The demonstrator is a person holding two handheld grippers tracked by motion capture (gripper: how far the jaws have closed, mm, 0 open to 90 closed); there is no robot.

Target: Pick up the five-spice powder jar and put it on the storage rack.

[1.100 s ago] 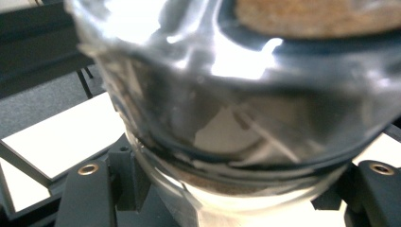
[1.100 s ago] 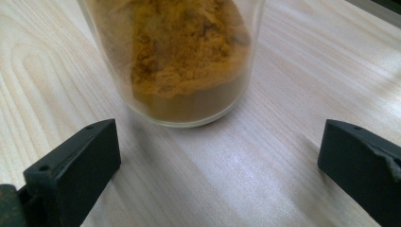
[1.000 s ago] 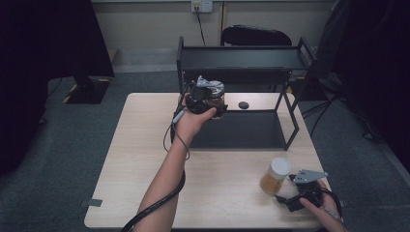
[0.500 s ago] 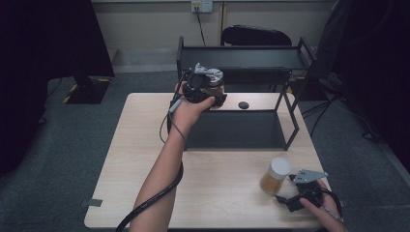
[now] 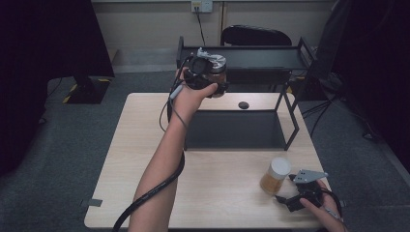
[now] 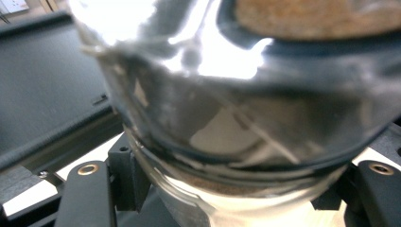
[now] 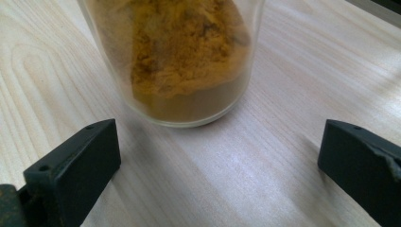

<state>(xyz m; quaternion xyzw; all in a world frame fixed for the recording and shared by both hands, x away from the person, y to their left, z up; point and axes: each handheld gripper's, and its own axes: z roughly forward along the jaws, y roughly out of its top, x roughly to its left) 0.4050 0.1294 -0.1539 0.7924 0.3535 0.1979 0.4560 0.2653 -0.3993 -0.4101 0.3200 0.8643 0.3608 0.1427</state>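
Left gripper (image 5: 212, 77): clamped on a glass jar (image 5: 216, 72) with a metal lid, brown powder inside.
Change: jar has risen from in front of the lower shelf to the black rack's top shelf (image 5: 261, 58) level (likely about to be set there).
Right gripper (image 5: 295, 193): jaws apart, resting behind the white-lidded spice jar (image 5: 275, 175) on the table (image 5: 145, 159), unmoved.
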